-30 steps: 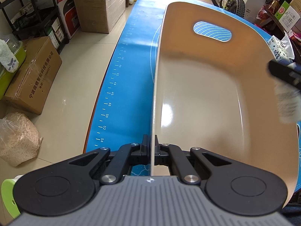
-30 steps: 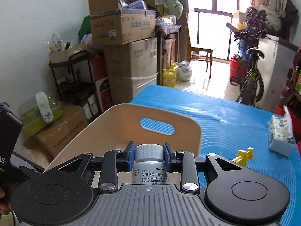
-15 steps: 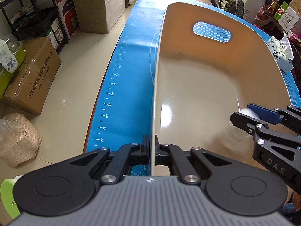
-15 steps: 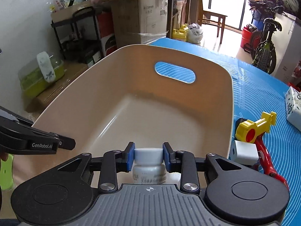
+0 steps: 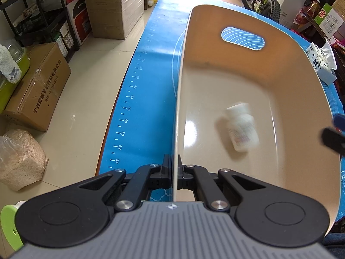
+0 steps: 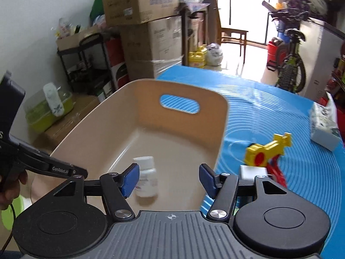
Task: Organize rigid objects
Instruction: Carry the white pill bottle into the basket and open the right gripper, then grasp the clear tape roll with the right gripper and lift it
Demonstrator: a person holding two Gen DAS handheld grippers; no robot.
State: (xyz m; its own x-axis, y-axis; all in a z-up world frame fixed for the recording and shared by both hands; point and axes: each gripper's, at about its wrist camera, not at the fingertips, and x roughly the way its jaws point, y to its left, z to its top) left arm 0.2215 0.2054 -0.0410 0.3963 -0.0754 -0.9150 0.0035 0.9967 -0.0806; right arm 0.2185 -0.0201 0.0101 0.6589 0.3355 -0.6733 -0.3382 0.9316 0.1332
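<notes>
Bottle [image 5: 241,127] lies in bin [image 5: 301,99]; toy [image 6: 267,149], tissues [image 6: 323,127] beside.

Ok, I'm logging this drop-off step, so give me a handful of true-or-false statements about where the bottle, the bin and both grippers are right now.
1. The white bottle lies inside the beige bin. True.
2. The right gripper is clamped on the bottle. False: its jaws stand wide apart and the bottle lies free on the bin floor.
3. The left gripper pinches the bin's side wall. True.
4. The yellow and red toy is in the bin. False: it lies on the blue mat, outside the bin.
5. The tissue pack sits on the bin's rim. False: it sits on the mat, apart from the bin.
</notes>
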